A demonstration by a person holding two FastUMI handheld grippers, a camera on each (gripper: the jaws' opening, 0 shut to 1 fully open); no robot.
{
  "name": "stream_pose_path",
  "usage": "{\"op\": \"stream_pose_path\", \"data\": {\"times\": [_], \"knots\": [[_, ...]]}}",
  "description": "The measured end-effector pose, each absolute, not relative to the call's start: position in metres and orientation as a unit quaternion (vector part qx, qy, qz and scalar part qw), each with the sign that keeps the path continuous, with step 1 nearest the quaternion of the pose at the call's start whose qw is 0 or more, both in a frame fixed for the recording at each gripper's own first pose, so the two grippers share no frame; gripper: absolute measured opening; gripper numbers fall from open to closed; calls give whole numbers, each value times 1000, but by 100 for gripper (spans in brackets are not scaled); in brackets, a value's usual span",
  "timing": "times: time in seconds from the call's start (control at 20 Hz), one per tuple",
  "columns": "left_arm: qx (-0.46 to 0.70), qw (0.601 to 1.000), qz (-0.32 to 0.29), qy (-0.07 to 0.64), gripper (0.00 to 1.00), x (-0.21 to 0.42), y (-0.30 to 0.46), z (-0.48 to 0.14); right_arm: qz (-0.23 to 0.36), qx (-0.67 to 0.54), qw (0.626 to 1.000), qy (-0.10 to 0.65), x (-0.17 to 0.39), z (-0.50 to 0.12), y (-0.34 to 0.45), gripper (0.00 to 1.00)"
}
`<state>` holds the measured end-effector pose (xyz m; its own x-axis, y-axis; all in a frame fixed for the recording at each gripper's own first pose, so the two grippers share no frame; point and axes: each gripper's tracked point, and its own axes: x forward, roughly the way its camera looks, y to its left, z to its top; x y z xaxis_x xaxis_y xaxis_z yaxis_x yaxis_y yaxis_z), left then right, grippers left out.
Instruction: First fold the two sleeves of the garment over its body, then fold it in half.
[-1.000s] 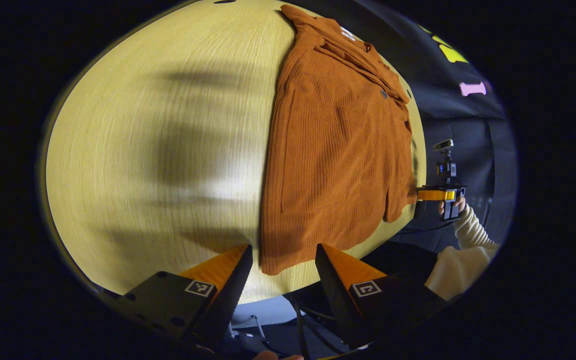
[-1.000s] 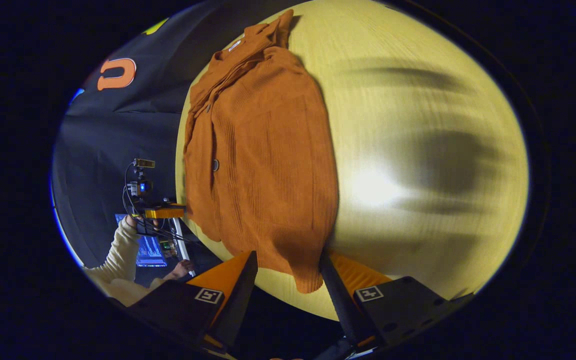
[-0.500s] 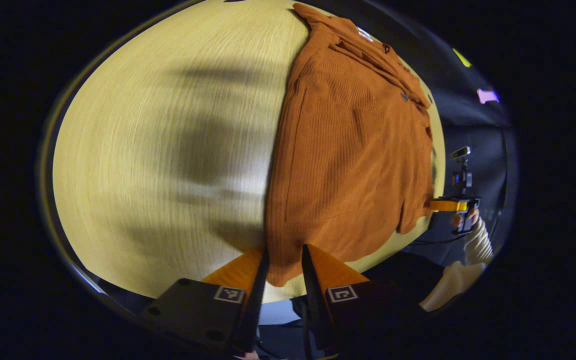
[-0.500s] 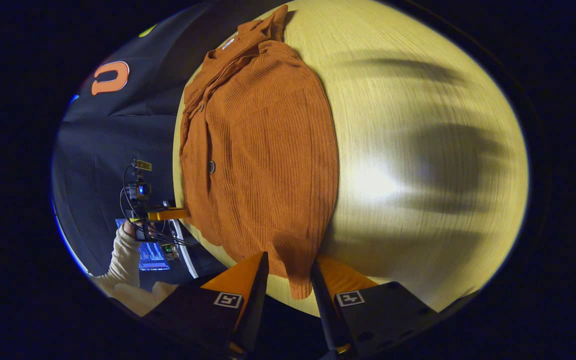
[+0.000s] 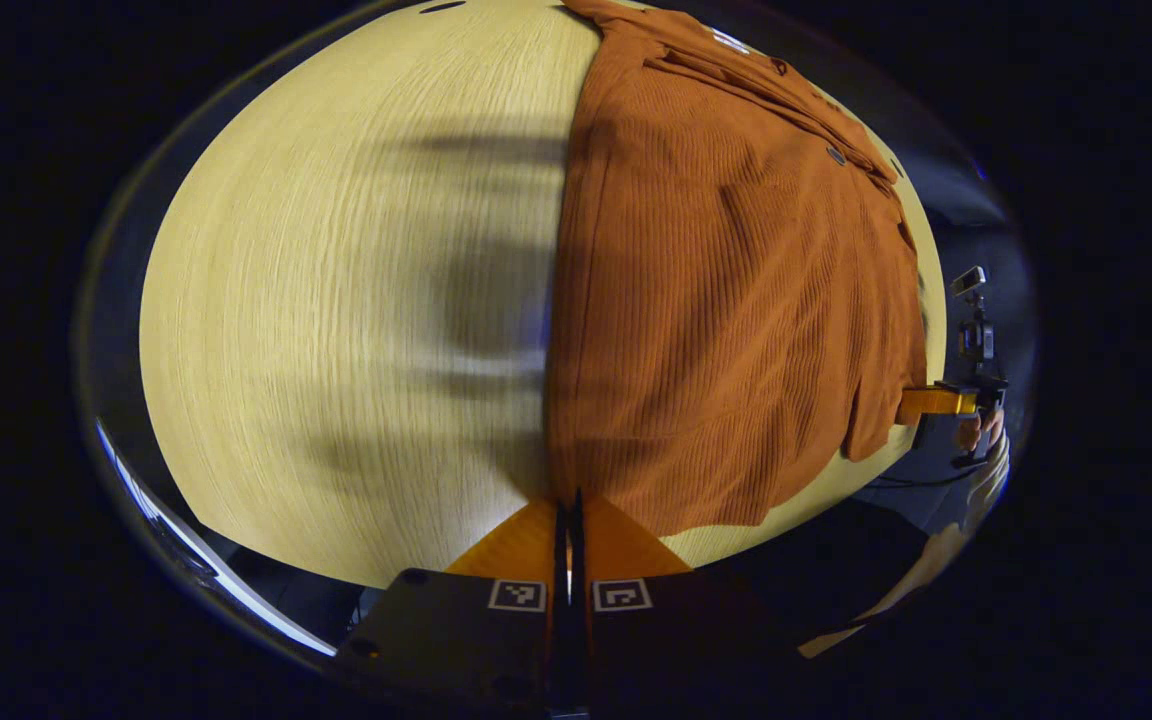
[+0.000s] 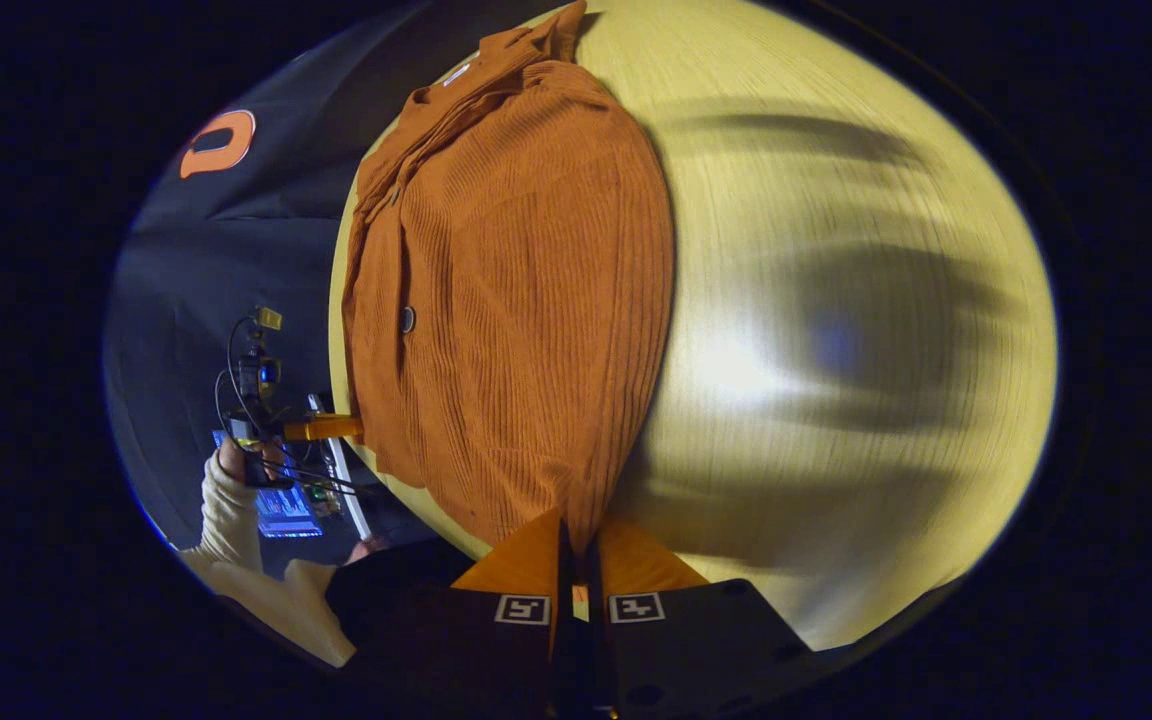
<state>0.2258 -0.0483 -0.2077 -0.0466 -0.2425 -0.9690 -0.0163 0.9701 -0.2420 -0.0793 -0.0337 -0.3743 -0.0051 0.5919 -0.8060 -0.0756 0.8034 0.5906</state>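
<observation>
Fingers of both grippers, open a second ago, are now pressed together on the near hem of the garment. Left gripper (image 5: 568, 505) pinches the hem corner at the garment's (image 5: 726, 300) left edge; in its view the wooden table (image 5: 336, 300) spreads bare to the left, the rust-orange ribbed cloth lies flat to the right with sleeves folded over the body. Right gripper (image 6: 576, 525) pinches the opposite hem corner; garment (image 6: 506, 300) sits left of centre, table (image 6: 836, 330) to the right. A person's cream sleeve (image 6: 226, 510) shows far left beside a lit screen (image 6: 281, 505).
</observation>
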Motion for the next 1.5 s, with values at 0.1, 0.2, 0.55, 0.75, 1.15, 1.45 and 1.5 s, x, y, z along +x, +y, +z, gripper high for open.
{"op": "stream_pose_path", "data": {"times": [0.1, 0.2, 0.55, 0.75, 1.15, 1.45, 1.5], "knots": [[-88, 693, -91, 709, 3, 235, -56, -194, 254, 175, 692, 653, -81, -363, -31, 1], [-96, 702, -100, 699, 3, 248, -66, -175, 270, 174, 698, 640, -82, -341, -29, 0], [-122, 749, -137, 637, 3, 288, -88, -79, 307, 167, 736, 580, -56, -256, -4, 0], [-145, 777, -162, 591, 3, 337, -102, -18, 329, 166, 761, 534, -14, -196, 15, 0], [-190, 818, -172, 515, 3, 484, -115, 43, 308, 187, 804, 473, 126, -108, 24, 0], [-153, 844, -121, 500, 3, 609, -95, 4, 236, 247, 815, 467, 265, -123, 22, 0], [-147, 847, -119, 497, 3, 624, -93, -4, 222, 259, 816, 467, 287, -132, 21, 0]]}}
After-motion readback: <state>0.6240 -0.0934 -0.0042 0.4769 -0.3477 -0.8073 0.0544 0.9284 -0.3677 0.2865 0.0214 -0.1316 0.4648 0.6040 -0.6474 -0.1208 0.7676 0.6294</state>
